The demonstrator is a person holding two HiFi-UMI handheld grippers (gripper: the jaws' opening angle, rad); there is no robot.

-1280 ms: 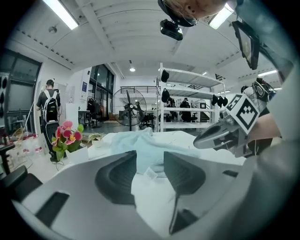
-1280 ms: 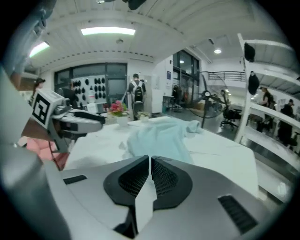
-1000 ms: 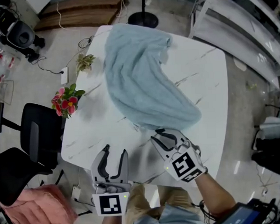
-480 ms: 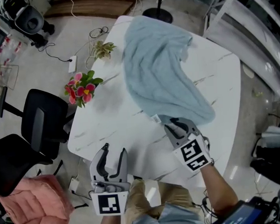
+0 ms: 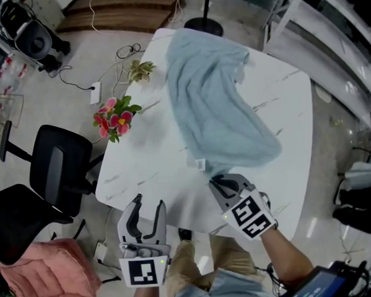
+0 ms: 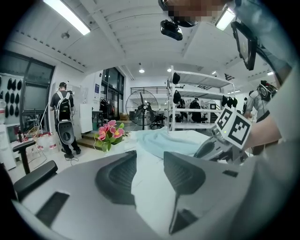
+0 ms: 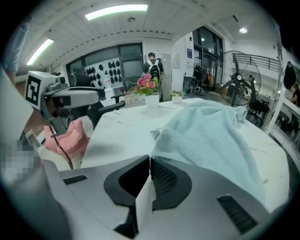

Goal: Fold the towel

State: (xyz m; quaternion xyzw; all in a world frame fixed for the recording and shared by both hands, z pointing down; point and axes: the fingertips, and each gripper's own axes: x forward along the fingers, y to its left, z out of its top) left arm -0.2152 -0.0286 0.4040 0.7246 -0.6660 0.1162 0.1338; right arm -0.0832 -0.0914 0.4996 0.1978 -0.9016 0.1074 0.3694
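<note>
Zero cloth visibly caught: right tool (image 5: 219, 184) just closed beside towel (image 5: 214, 100) near end, by worktop (image 5: 149, 162) near edge; left tool (image 5: 149, 204) open, empty. I'd reopen, bite corner deeper.

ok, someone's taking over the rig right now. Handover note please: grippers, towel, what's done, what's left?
Left gripper: open, empty, at the table's near edge.
Right gripper: jaws have just been closing and are now shut. No towel shows between them; its near edge lies just beyond the tips.
Towel: rumpled, unfolded, running from the far edge toward the near right.
Done: no fold yet.
Left: grab the near edge, spread it flat, fold.
</note>
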